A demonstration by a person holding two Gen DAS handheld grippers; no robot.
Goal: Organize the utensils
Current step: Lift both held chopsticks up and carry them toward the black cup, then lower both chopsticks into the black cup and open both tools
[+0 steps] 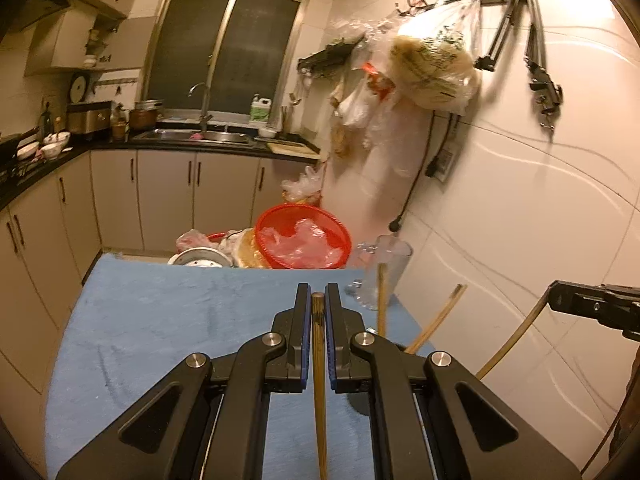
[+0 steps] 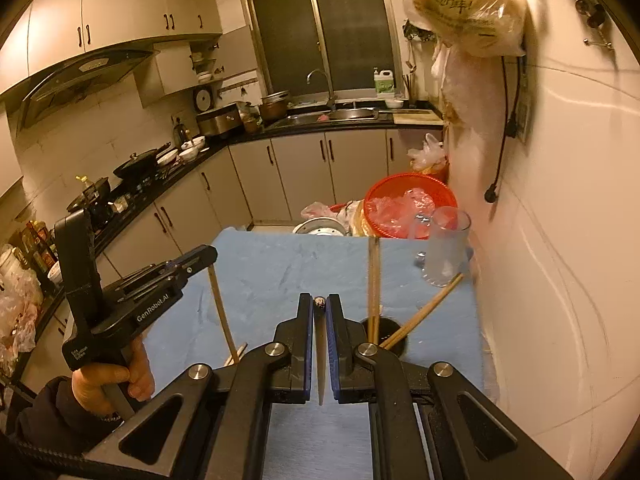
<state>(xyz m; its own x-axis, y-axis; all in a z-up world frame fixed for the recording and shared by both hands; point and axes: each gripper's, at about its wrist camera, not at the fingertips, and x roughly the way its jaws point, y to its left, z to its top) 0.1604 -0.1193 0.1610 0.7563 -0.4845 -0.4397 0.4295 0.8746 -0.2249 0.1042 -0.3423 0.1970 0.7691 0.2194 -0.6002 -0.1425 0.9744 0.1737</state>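
Left wrist view: left claw (image 1: 318,300) clamped on one chopstick (image 1: 319,360); three chopsticks already stand in the dark holder (image 1: 358,404) on the blue tabletop (image 1: 160,320).

Right wrist view: right claw (image 2: 319,302) clamped on a pale chopstick (image 2: 321,360). Judgement: partly done; both held sticks remain to be deposited.

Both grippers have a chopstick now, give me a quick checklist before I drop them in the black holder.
1. Left gripper shut on its chopstick: ok.
2. Right gripper shut on its chopstick: ok.
3. Black holder upright on the blue cloth: ok.
4. Room in the holder beside the chopsticks already there: cannot tell.
5. Glass mug clear of the path: ok.
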